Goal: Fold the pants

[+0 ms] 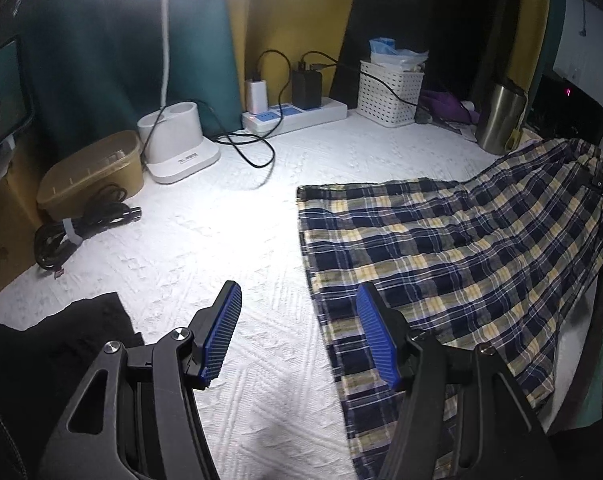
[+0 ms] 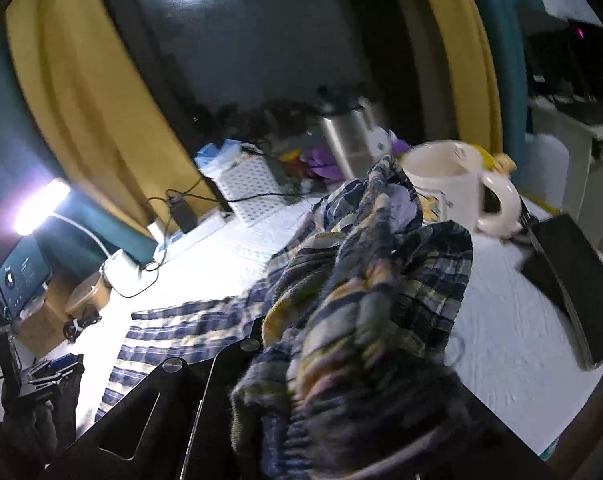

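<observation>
Navy, yellow and white plaid pants (image 1: 441, 248) lie on the white textured cover (image 1: 221, 248), leg hems toward the middle, waistband at the far right, where it rises off the cover. My left gripper (image 1: 297, 312) hovers open over the near leg hem, its blue pads (image 1: 221, 332) apart with nothing between them. In the right wrist view the bunched waistband of the pants (image 2: 361, 308) fills the middle and hides my right gripper's fingertips; it is shut on that cloth and holds it lifted, the legs (image 2: 189, 328) trailing down to the cover.
Along the back stand a white lamp base (image 1: 177, 148), a power strip (image 1: 297, 114) with chargers and cables, a white basket (image 1: 389, 92) and a steel cup (image 1: 499, 118). A tan box (image 1: 93, 172) and a cable bundle (image 1: 81, 228) sit left. Black cloth (image 1: 61, 344) lies near left. A white mug (image 2: 457, 184) and a black case (image 2: 573, 280) sit right.
</observation>
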The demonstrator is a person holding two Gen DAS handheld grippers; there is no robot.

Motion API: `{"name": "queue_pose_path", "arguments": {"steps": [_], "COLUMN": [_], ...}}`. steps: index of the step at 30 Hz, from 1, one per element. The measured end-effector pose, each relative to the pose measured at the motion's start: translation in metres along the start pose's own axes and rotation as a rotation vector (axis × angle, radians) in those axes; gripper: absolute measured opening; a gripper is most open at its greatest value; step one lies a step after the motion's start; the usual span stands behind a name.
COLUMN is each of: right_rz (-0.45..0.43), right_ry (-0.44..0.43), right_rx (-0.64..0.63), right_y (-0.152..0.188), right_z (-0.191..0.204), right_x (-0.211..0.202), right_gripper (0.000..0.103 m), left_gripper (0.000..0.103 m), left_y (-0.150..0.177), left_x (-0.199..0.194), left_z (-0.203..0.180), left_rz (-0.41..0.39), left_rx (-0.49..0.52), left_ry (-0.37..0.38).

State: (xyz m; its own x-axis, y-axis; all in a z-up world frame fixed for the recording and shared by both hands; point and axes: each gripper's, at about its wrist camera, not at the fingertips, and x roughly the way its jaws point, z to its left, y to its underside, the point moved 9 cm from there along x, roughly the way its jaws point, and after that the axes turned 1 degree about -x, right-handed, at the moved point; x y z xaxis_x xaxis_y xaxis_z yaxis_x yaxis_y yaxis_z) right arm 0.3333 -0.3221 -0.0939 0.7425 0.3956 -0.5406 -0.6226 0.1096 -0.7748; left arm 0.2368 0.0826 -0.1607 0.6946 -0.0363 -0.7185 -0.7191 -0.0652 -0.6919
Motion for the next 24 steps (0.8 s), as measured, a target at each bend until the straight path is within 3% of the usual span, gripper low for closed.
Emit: {"name": "queue_pose_path", "arguments": {"steps": [14, 24], "right_rz": [0.029, 0.135], "right_ry": [-0.063, -0.114], "right_rx": [-0.149, -0.225], "right_y": [-0.003, 0.029], "right_z": [0.099, 0.160], "right_x": [0.004, 0.047], "right_gripper": [0.010, 0.010], "left_gripper": [0.060, 0.060], "left_y": [0.009, 0.020], "left_x": [-0.027, -0.040], "left_z": [0.022, 0.045], "left_rz": [-0.078, -0.101], "left_rx": [-0.018, -0.065], "left_ry": [0.049, 0.064]}}
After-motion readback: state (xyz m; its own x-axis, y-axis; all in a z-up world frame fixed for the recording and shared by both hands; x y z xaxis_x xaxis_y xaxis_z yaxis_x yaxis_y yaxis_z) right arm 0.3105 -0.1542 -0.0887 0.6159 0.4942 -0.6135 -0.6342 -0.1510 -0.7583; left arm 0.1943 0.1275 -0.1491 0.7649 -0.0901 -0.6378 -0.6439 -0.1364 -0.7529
